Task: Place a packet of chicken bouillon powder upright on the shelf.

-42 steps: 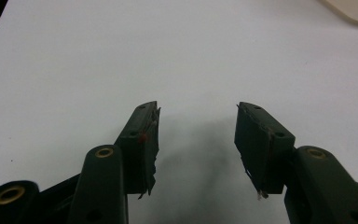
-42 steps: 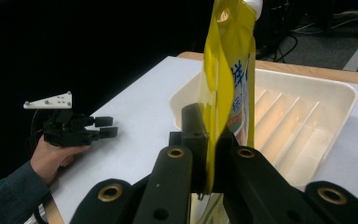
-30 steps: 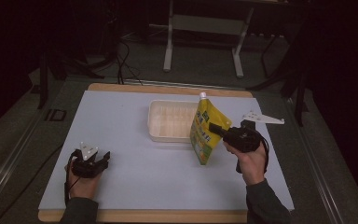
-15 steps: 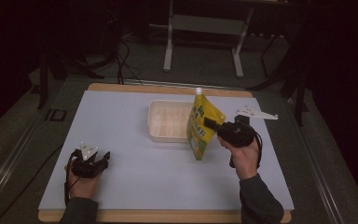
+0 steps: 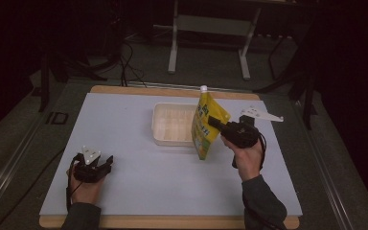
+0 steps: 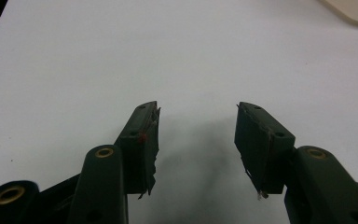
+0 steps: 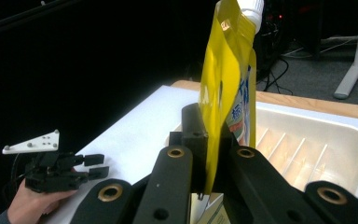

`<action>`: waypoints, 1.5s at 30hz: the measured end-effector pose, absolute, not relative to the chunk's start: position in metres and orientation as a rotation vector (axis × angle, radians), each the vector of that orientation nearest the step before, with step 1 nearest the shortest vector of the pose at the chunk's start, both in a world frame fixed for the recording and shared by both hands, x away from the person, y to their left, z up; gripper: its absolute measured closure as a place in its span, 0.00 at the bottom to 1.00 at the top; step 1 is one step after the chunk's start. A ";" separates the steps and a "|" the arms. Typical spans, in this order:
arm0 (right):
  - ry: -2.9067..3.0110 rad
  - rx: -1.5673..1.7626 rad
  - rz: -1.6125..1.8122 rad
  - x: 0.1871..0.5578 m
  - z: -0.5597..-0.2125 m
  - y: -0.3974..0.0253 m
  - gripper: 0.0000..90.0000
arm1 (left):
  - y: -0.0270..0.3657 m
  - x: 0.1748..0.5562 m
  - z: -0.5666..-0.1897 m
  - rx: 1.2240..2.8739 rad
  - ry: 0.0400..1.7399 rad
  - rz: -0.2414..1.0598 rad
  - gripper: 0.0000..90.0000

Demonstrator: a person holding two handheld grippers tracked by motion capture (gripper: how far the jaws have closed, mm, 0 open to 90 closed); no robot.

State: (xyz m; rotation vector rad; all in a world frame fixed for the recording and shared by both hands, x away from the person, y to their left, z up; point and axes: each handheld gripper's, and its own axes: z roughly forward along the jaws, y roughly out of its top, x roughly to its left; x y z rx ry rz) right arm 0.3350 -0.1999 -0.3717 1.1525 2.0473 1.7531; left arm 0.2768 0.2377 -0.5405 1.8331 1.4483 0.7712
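Note:
A yellow spouted pouch (image 5: 207,125) with a white cap hangs upright above the table, just right of a cream plastic tray (image 5: 171,124). My right gripper (image 5: 216,123) is shut on the pouch's side edge; in the right gripper view the jaws pinch the yellow pouch (image 7: 226,88) with the ribbed tray (image 7: 307,149) behind it. My left gripper (image 5: 96,165) rests low over the white mat near the front left, open with nothing between its fingers (image 6: 144,135).
A white mat (image 5: 124,143) covers the wooden table. Dark floor, cables and a metal stand's legs (image 5: 175,43) lie beyond the far edge. The tray's corner (image 6: 354,9) shows at the upper right of the left gripper view.
The right gripper has carried the pouch a little left and farther back, toward the tray. The left gripper has stayed put.

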 end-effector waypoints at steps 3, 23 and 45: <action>2.038 1.151 1.755 0.337 -0.372 -0.198 1.00 | 0.238 0.277 -0.540 1.833 1.448 0.771 0.54; 1.978 1.137 1.738 0.349 -0.382 -0.188 1.00 | 0.238 0.277 -0.540 1.829 1.450 0.769 0.54; 1.914 1.142 1.702 0.366 -0.386 -0.181 1.00 | 0.238 0.277 -0.540 1.820 1.451 0.770 0.54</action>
